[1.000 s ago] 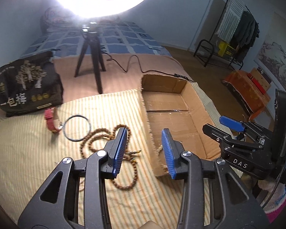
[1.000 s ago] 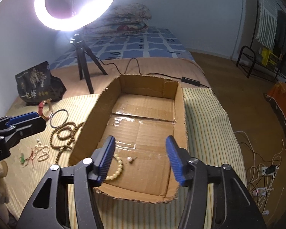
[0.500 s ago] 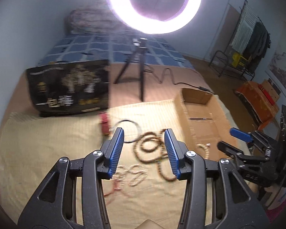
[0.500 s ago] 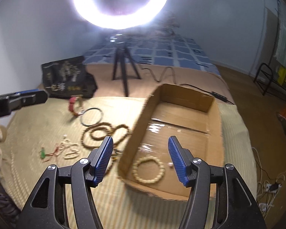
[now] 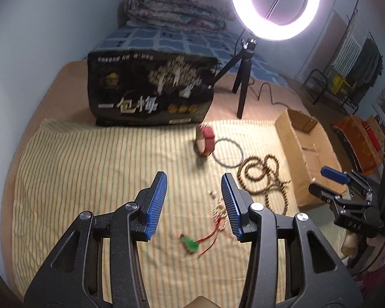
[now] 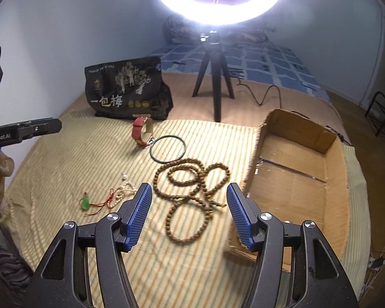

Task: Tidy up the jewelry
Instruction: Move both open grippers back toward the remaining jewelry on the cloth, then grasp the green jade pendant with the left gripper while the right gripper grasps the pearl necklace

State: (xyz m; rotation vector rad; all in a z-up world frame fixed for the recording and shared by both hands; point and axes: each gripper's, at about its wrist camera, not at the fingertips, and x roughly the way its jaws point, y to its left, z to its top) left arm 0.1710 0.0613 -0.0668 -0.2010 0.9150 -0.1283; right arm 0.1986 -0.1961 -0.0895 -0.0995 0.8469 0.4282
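The empty, spread right gripper (image 6: 188,213) is hovering directly over the brown bead strand (image 6: 192,192), nearer than the left.

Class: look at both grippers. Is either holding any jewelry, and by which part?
Nothing is held. The left gripper and right gripper are open and empty above the striped cloth.

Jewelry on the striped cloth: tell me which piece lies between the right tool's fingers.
The long brown bead strand, coiled in loops beside the cardboard box; the other pieces lie further left.
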